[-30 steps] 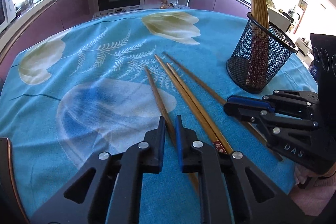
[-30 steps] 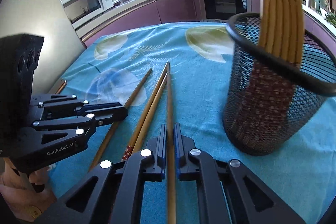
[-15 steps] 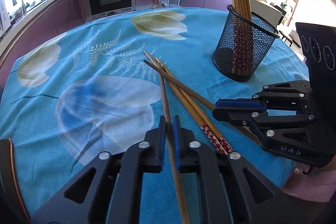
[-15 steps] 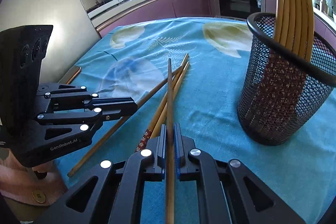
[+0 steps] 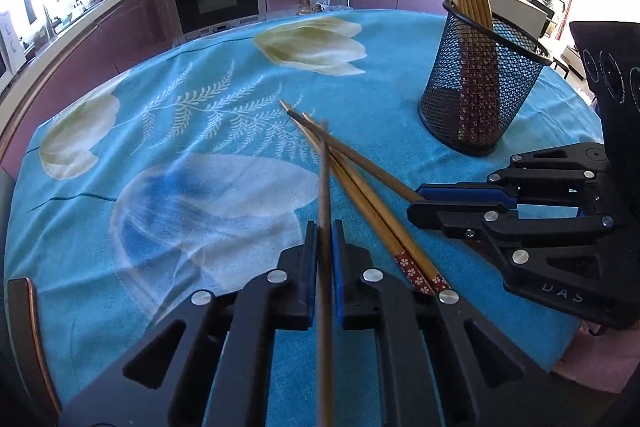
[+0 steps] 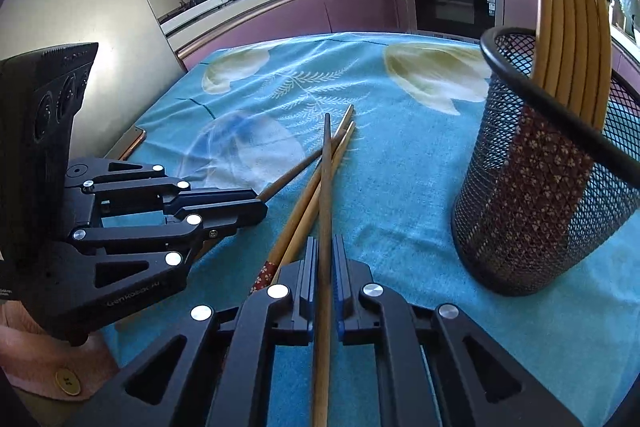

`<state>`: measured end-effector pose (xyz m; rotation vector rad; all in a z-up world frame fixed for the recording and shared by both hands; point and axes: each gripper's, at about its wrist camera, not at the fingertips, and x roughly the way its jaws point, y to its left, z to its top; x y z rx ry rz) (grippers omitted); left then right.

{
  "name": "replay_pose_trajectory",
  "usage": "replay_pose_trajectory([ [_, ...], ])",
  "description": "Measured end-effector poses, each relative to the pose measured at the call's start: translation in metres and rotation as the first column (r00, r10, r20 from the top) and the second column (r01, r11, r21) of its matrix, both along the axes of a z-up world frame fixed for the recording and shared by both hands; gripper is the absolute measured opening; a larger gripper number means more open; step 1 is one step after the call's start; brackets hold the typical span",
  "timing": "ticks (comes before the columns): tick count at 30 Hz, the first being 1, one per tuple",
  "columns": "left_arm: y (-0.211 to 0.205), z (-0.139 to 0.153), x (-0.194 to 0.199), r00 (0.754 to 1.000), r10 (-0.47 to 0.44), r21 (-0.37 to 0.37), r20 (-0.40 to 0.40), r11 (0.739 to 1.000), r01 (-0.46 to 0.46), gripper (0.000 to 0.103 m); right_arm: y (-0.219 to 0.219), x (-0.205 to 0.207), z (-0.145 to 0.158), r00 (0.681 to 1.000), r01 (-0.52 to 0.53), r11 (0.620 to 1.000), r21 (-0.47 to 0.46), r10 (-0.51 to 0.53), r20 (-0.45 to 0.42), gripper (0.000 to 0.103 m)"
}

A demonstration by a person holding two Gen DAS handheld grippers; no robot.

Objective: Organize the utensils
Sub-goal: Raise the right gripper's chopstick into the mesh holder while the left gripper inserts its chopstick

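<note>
Each tool pinches one chopstick: the left tool (image 5: 325, 247) grips its chopstick (image 5: 325, 187), the right tool (image 6: 324, 263) another chopstick (image 6: 326, 187), above a loose pair (image 5: 372, 207) on the table (image 5: 200, 147) near the mesh cup (image 6: 540, 207).

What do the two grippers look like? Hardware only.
Both alike: matte black linkage frames with triangular cutouts, silver pivot screws and blue-lined jaws. The left gripper is printed "GenRobot.AI"; the right gripper reads "DAS". Each has a black camera block. No cables visible.
</note>
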<state>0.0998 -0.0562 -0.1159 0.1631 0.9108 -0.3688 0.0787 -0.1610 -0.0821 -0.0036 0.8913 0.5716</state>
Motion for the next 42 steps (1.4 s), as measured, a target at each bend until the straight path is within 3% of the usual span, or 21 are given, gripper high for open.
replay_pose_trajectory([
  [9, 0.011, 0.037, -0.013, 0.998, -0.035, -0.101, 0.049, 0.994, 0.040, 0.007, -0.027, -0.014, 0.033, 0.996, 0.023, 0.997, 0.080, -0.030, 0.085, 0.006],
  [21, 0.021, 0.098, -0.035, 0.983, -0.114, -0.255, 0.147, 0.955, 0.149, 0.007, -0.065, -0.027, 0.073, 0.980, 0.068, 0.979, 0.191, -0.101, 0.174, 0.006],
  [31, 0.023, 0.138, -0.041, 0.964, -0.128, -0.320, 0.235, 0.926, 0.201, 0.007, -0.083, -0.026, 0.096, 0.961, 0.072, 0.971, 0.230, -0.130, 0.246, 0.006],
  [42, 0.001, 0.168, -0.019, 0.947, -0.131, -0.368, 0.292, 0.899, 0.238, 0.007, -0.097, -0.023, 0.130, 0.928, 0.079, 0.971, 0.225, -0.155, 0.340, 0.006],
])
